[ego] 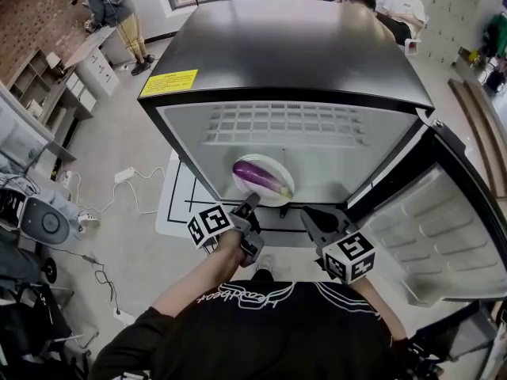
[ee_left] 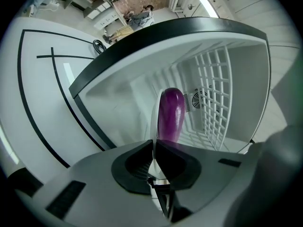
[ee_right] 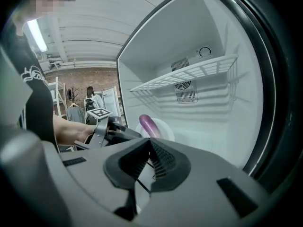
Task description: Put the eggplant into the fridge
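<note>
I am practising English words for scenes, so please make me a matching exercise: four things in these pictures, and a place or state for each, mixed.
1 eggplant
2 plate
3 wire shelf
4 fridge door

a swung open
b clamped at its rim by the left gripper
c lying on the plate
d fixed high inside the fridge

Pairs: 1c, 2b, 3d, 4a

Scuffed white floor mat (ego: 176, 204) with black lines on it. White power strip (ego: 124, 175) lies just left of the mat. Person in yellow trousers (ego: 119, 10) is well beyond it.
</note>
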`<state>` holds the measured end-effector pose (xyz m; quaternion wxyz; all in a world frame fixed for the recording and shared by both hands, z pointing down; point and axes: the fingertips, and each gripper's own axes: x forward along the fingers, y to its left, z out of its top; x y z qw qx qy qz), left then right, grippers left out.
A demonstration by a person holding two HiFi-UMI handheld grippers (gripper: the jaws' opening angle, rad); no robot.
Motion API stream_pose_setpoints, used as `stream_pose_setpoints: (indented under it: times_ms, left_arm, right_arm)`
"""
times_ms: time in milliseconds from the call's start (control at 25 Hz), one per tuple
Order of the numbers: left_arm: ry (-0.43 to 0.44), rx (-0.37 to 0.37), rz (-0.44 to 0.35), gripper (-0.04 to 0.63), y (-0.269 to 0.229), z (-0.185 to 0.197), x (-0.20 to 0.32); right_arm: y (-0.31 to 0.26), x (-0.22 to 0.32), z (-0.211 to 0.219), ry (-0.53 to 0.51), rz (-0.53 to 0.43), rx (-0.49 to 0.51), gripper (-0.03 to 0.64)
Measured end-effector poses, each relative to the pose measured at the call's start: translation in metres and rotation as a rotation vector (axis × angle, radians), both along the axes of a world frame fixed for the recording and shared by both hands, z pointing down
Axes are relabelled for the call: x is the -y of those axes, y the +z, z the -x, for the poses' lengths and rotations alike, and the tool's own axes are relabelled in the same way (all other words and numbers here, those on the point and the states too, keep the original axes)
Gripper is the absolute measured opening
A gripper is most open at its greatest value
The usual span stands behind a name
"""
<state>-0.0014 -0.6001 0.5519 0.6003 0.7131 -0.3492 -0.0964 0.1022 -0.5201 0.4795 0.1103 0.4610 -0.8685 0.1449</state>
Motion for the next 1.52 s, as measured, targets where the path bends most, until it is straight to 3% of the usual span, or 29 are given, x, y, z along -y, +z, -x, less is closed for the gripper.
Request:
stream_pose_setpoints:
  times_ms: [840,1520]
  left_arm:
    - [-0.018,0.133,0.000,0.026,0.022,-0.018,0.044]
    - [-0.040,0.160,-0.004,0.027,0.023,-0.015,0.065]
  right_arm:
    - [0.018,0.022,0.003,0.031,0.049,0.073,0.008]
    - [0.023,0.031,0.004,0.039,0.070,0.089,0.008]
